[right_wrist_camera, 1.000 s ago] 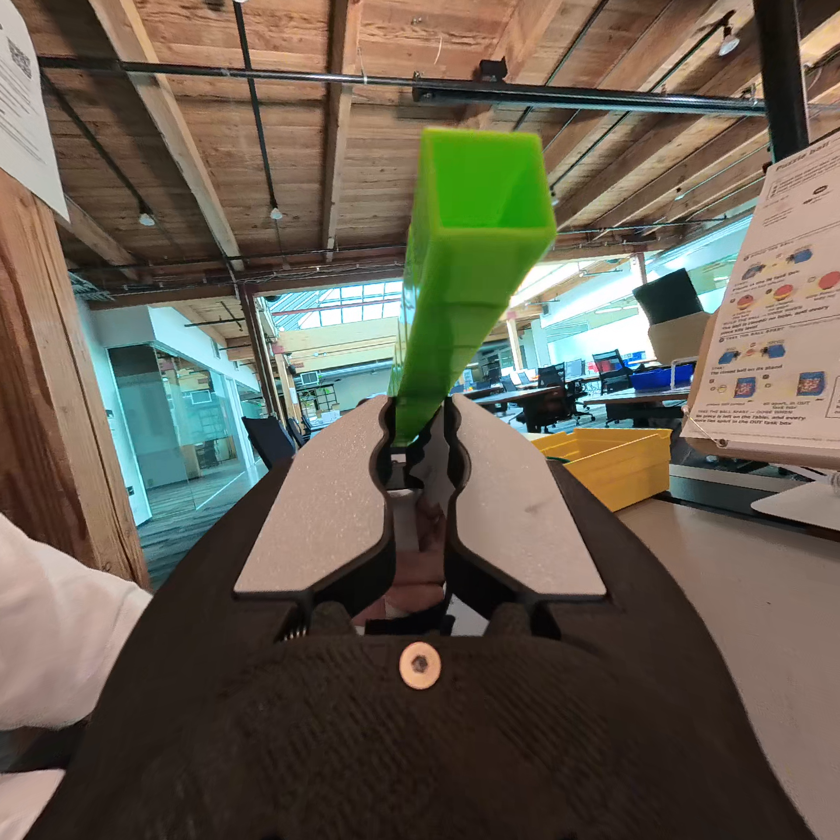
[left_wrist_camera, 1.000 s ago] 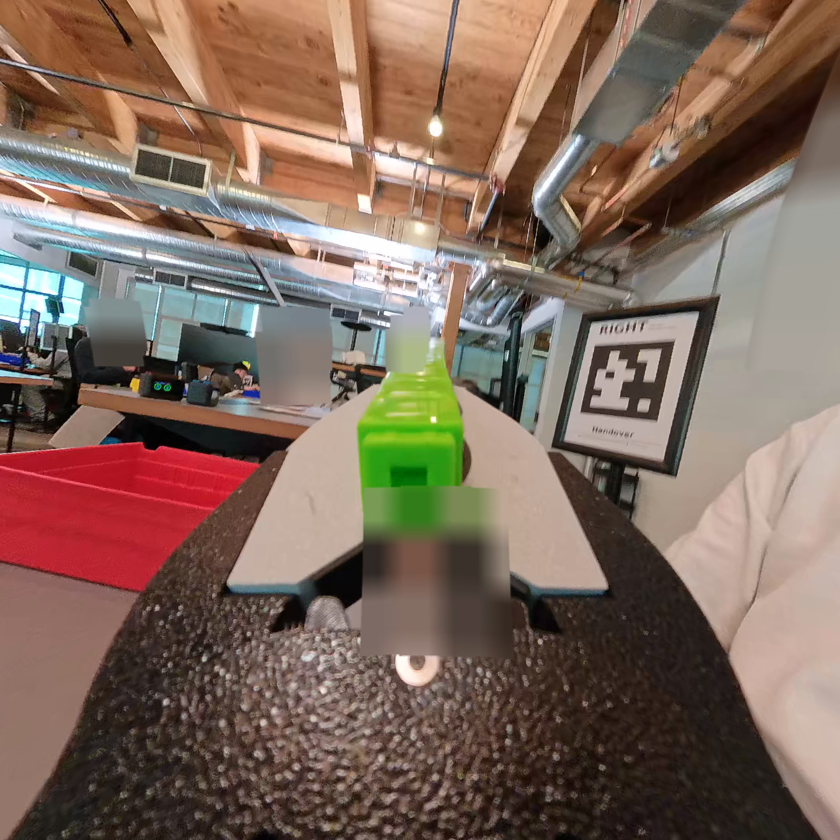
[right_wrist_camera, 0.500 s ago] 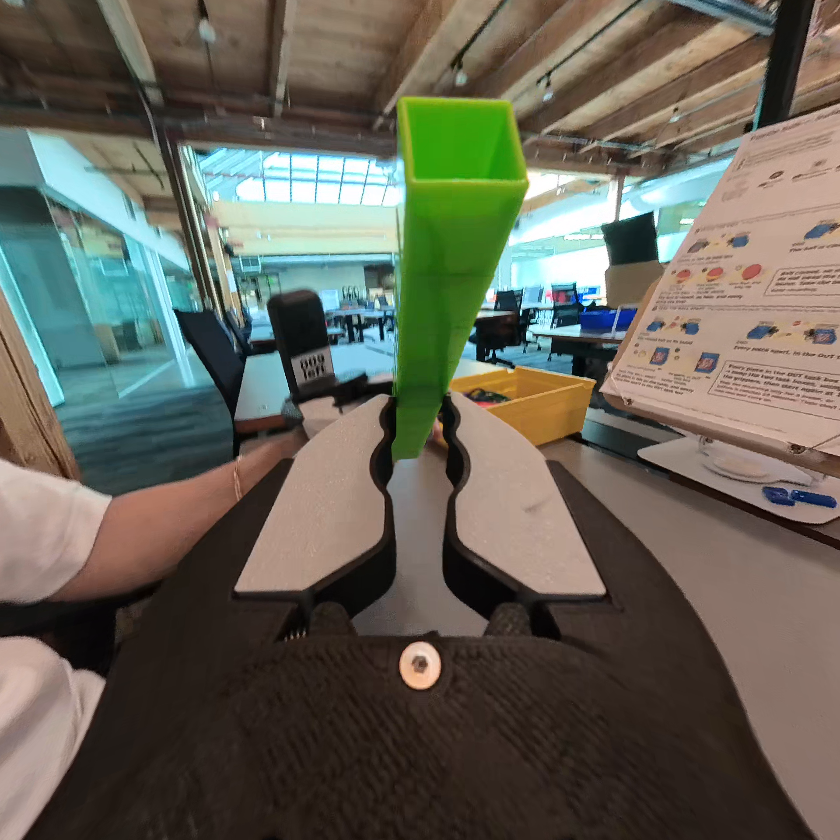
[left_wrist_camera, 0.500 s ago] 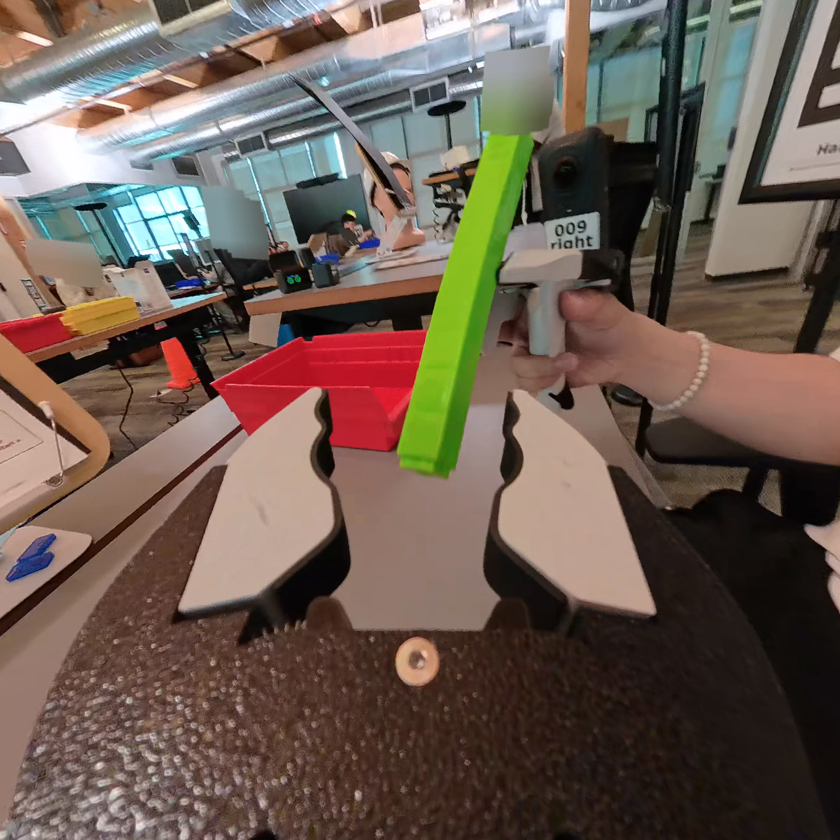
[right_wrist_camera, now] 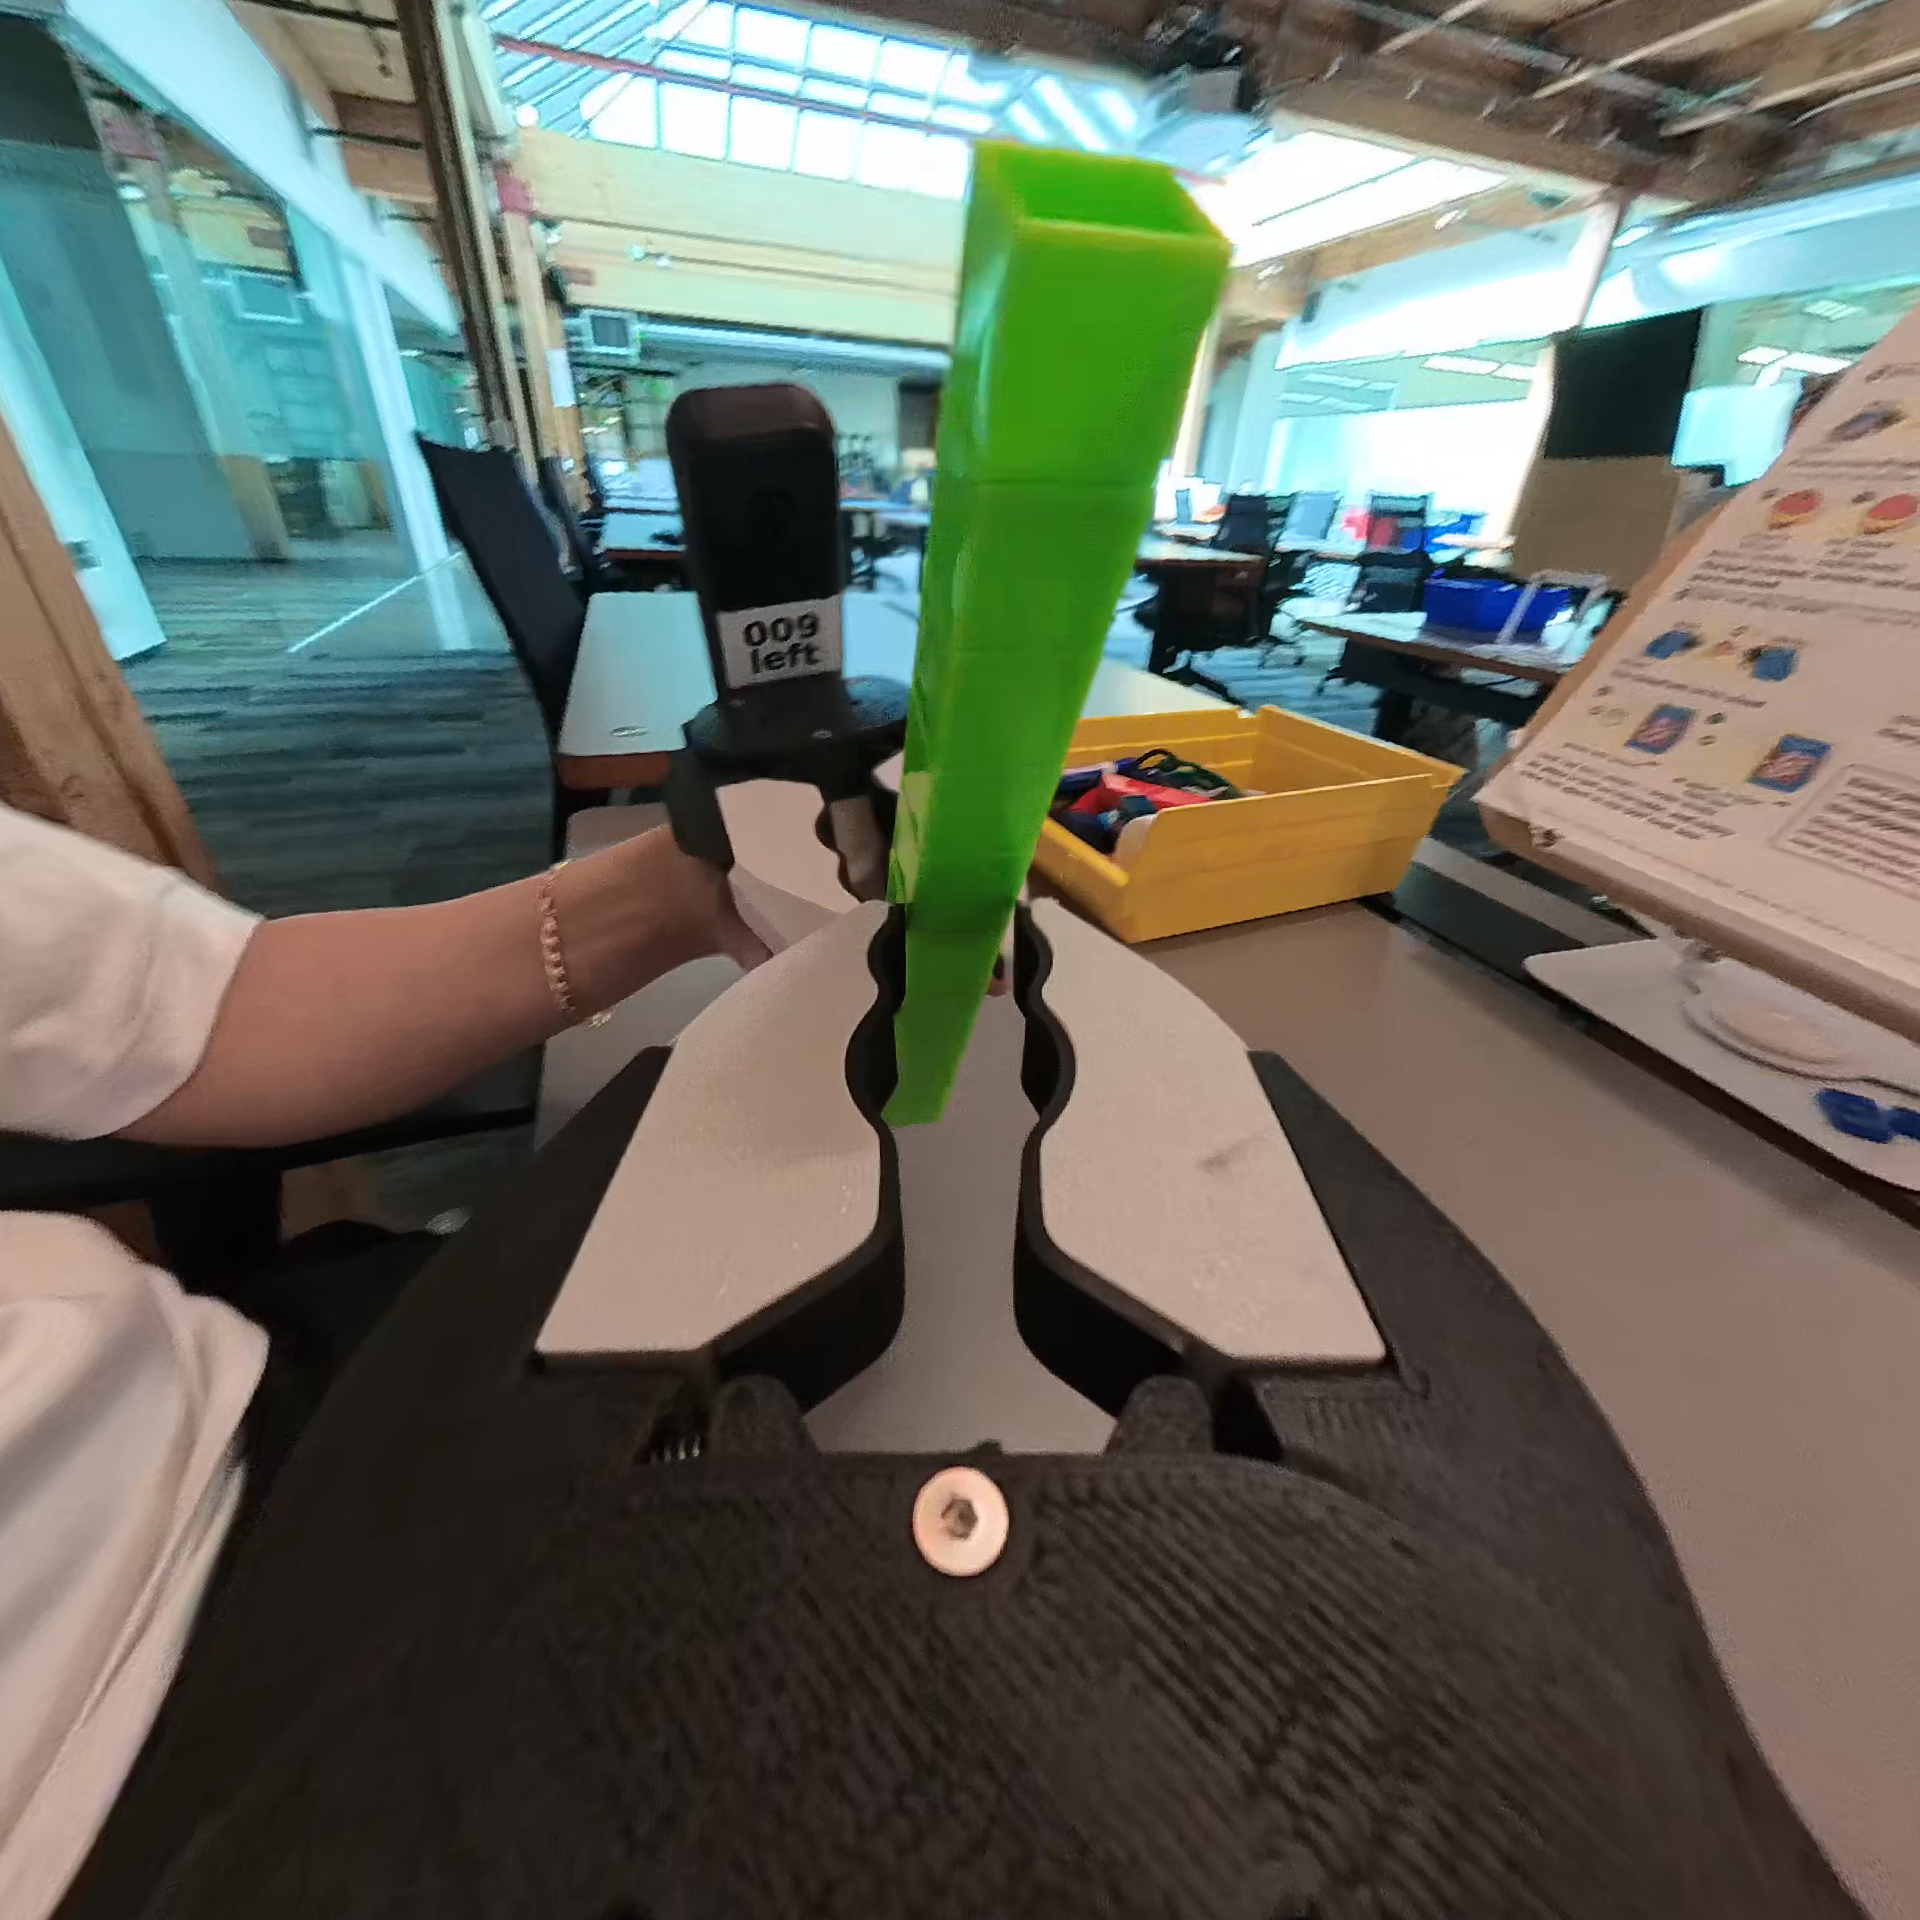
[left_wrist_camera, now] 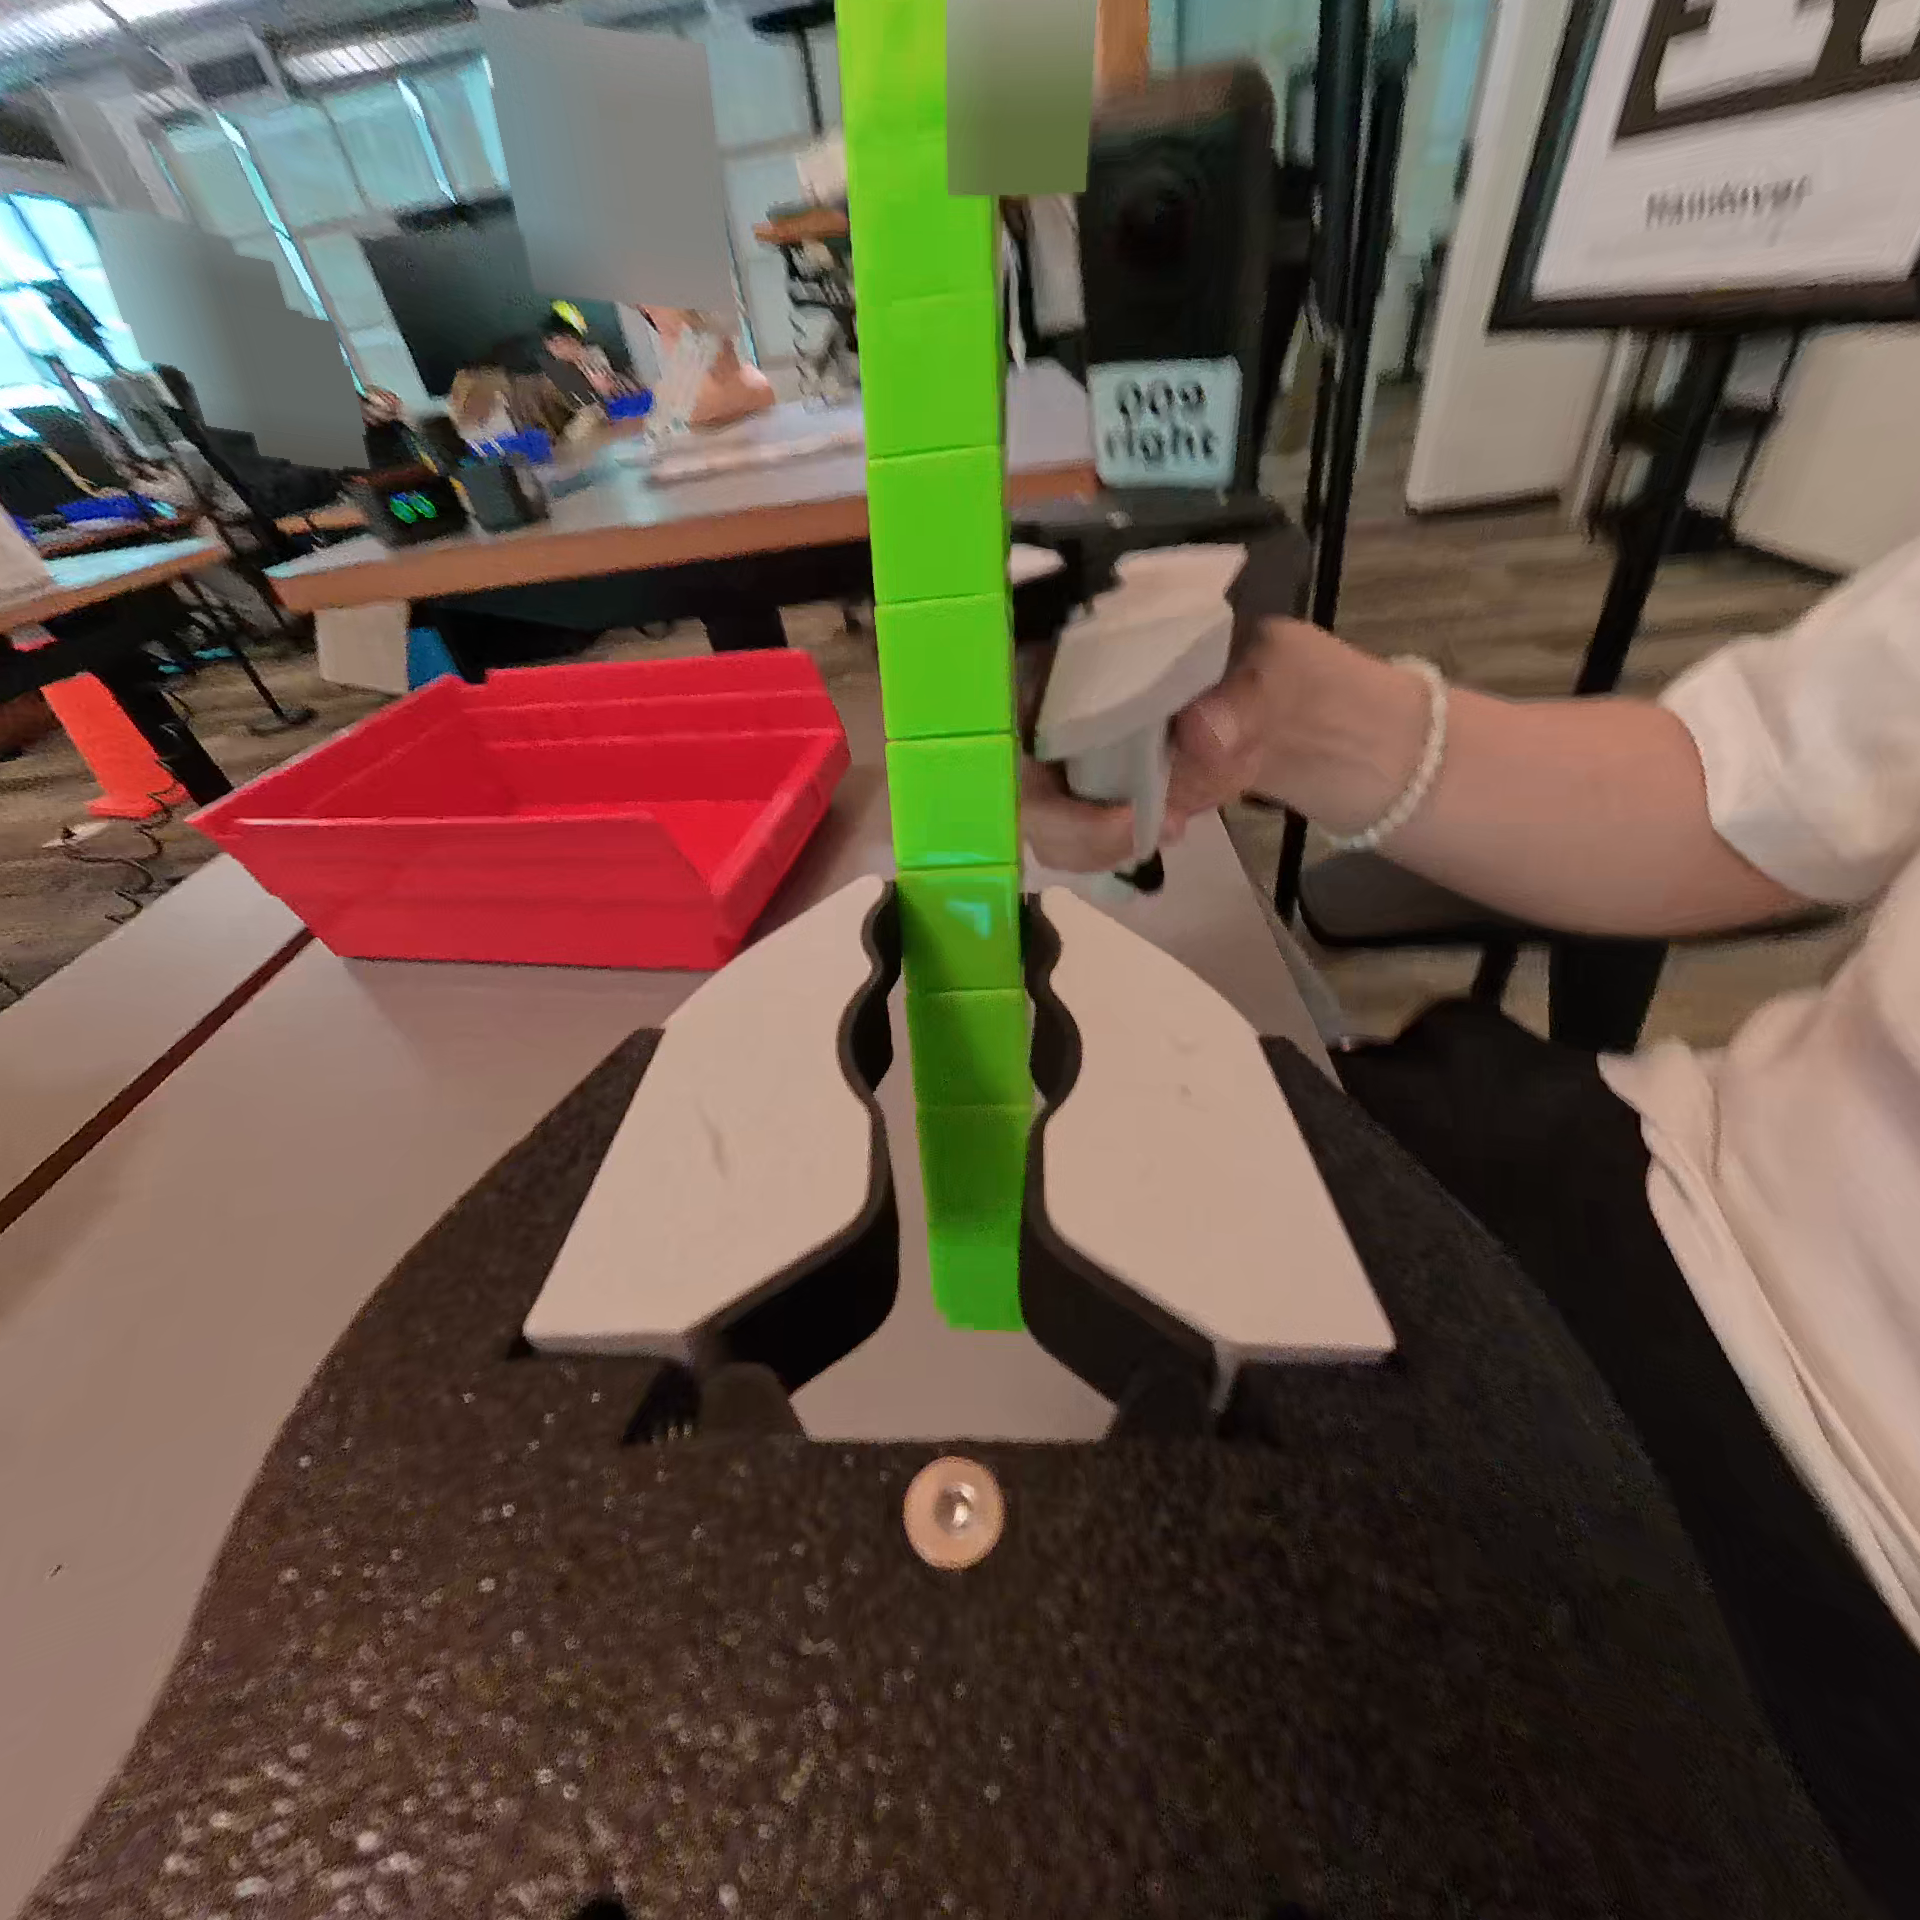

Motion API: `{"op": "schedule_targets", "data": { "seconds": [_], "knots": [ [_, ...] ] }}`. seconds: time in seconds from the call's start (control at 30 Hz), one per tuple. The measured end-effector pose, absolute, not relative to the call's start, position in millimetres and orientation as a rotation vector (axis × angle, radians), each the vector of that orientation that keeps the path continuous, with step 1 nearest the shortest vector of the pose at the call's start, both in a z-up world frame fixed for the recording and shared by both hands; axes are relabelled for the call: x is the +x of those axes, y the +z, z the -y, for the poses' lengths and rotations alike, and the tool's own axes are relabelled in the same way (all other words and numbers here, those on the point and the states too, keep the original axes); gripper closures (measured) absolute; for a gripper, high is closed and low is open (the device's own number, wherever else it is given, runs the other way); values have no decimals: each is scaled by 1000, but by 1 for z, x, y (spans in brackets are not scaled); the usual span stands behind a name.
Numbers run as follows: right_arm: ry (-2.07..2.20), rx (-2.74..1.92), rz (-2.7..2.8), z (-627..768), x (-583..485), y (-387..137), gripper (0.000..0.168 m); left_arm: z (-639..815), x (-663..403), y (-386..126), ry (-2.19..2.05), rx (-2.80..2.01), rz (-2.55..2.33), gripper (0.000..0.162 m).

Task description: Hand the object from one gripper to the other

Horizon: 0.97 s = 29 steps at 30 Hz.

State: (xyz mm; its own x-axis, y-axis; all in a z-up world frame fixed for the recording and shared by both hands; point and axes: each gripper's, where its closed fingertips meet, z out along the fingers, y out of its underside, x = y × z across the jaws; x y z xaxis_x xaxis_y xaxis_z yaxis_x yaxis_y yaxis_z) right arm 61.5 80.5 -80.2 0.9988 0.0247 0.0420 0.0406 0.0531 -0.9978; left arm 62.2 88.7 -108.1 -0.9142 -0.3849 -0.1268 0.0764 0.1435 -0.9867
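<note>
A long bright green square bar point(left_wrist_camera: 935, 520) stands nearly upright over the table. In the left wrist view my left gripper point(left_wrist_camera: 961, 904) has its fingers point(left_wrist_camera: 748, 1122) pressed against both sides of the bar's lower end. In the right wrist view my right gripper point(right_wrist_camera: 956, 925) is shut on the same bar point(right_wrist_camera: 1039, 571), which leans a little to the right and shows its open hollow top. The right gripper point(left_wrist_camera: 1132, 665) shows behind the bar in the left wrist view, held by a hand. The left gripper point(right_wrist_camera: 769, 748) shows behind the bar in the right wrist view.
A red bin point(left_wrist_camera: 520, 831) stands on the grey table point(left_wrist_camera: 312, 1143) to the left. A yellow bin point(right_wrist_camera: 1278, 842) with small items and a propped instruction board point(right_wrist_camera: 1745, 675) stand to the right. A framed sign point(left_wrist_camera: 1714, 156) stands behind. The person's arms and white sleeves are at the sides. The tips of both grippers are at nearly the same place.
Half a second ago my left gripper was open with the bar's end just above its fingers. Now it has closed around the bar's lower end. Both views tilted down from the ceiling.
</note>
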Motion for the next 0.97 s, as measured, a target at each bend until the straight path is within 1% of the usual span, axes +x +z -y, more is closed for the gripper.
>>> {"op": "schedule_targets", "data": {
  "seconds": [0.03,0.07,0.1,0.2,0.3,0.4,0.6,0.77,0.8,0.9,0.97],
  "knots": [
    [-47,-1507,34,-80,66,-80,145,-90,66,-102,-1880,-332,-2019,140],
    [-75,-1514,31,-80,69,-82,137,-92,70,-95,-1948,-384,-1948,141],
    [-100,-1541,34,-81,71,-87,132,-95,76,-87,-2017,-464,-1860,141],
    [-227,-1605,34,-92,75,-101,118,-106,91,-69,-2202,-684,-1605,141],
    [-390,-1641,36,-107,78,-111,116,-111,101,-67,-2239,-833,-1450,141],
    [-538,-1655,28,-114,83,-117,118,-106,99,-66,-2270,-841,-1395,141],
    [-688,-1644,14,-111,92,-116,136,-103,97,-66,-2302,-844,-1378,141],
    [-659,-1692,61,-104,95,-117,139,-100,95,-69,-2220,-795,-1511,140],
    [-608,-1698,82,-103,92,-117,140,-99,91,-67,-2200,-732,-1541,138],
    [-315,-1723,141,-100,71,-119,141,-97,78,-63,-2138,-544,-1629,116],
    [-87,-1703,190,-95,53,-119,141,-94,66,-65,-2116,-407,-1735,111]
  ]
}}
